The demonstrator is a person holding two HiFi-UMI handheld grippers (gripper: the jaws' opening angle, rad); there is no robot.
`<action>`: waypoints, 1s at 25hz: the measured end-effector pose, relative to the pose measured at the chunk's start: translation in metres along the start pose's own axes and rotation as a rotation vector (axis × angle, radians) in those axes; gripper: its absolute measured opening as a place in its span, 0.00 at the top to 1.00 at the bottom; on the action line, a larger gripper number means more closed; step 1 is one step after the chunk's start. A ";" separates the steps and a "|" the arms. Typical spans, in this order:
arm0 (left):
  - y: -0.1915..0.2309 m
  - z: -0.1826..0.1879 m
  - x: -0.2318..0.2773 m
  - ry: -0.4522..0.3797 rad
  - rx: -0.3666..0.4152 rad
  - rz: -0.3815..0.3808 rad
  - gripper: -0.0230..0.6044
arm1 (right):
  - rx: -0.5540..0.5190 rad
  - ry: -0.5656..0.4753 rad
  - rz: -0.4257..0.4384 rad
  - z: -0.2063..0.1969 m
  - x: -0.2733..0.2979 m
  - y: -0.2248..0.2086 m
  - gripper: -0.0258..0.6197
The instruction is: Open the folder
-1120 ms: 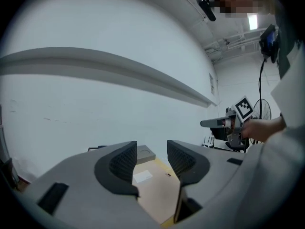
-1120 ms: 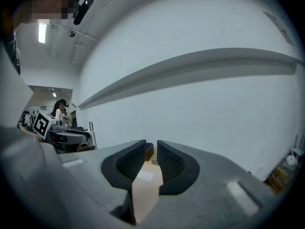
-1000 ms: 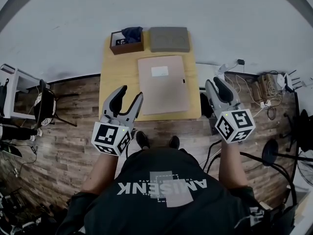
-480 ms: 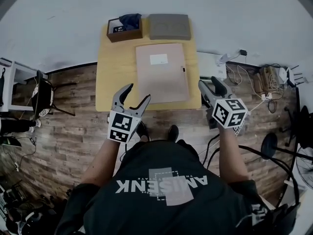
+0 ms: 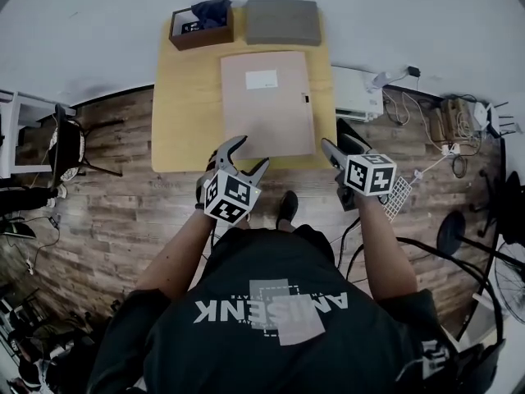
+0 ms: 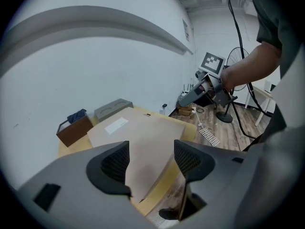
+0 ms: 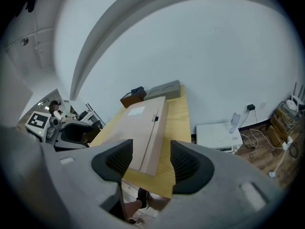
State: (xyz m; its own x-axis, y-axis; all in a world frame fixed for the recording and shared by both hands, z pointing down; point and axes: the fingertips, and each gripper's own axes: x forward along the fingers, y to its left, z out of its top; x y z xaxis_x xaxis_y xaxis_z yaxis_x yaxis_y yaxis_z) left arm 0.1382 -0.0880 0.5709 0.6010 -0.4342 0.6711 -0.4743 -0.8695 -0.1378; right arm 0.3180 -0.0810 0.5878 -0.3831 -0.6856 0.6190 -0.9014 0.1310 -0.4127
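A beige folder (image 5: 267,109) lies flat and closed on the yellow wooden table (image 5: 184,113), with a white label (image 5: 262,79) on top and a small dark clasp (image 5: 304,98) at its right edge. My left gripper (image 5: 246,156) hovers open at the folder's near left corner, nothing between its jaws. My right gripper (image 5: 338,144) hangs open just off the table's near right corner, also empty. In the left gripper view the folder (image 6: 143,137) stretches ahead between the open jaws (image 6: 151,159). Through the right gripper (image 7: 145,161) jaws I see the folder's clasp edge (image 7: 155,119).
A brown box (image 5: 199,29) with dark blue cloth and a grey case (image 5: 282,21) stand at the table's far edge. A white unit (image 5: 357,103) and cables (image 5: 443,138) lie right of the table, a chair (image 5: 70,150) to the left. The person's shoe (image 5: 287,208) is below the near edge.
Both grippers have come down and forward to the table's near edge. The right gripper's jaws have opened wider. The folder has not moved.
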 end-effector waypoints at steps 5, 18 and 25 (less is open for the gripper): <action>-0.015 -0.019 0.028 0.076 0.051 -0.036 0.52 | 0.024 0.082 0.016 -0.026 0.024 -0.007 0.60; -0.027 -0.038 0.060 0.139 0.093 -0.051 0.52 | 0.099 0.150 0.059 -0.054 0.048 -0.018 0.60; -0.019 -0.039 0.069 0.152 0.119 -0.027 0.52 | 0.089 0.165 0.072 -0.054 0.050 -0.016 0.60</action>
State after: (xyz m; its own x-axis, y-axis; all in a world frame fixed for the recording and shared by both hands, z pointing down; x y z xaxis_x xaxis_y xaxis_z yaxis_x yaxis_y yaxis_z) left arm 0.1636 -0.0920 0.6478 0.5038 -0.3777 0.7769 -0.3742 -0.9060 -0.1978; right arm 0.3020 -0.0782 0.6613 -0.4804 -0.5491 0.6839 -0.8519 0.1070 -0.5126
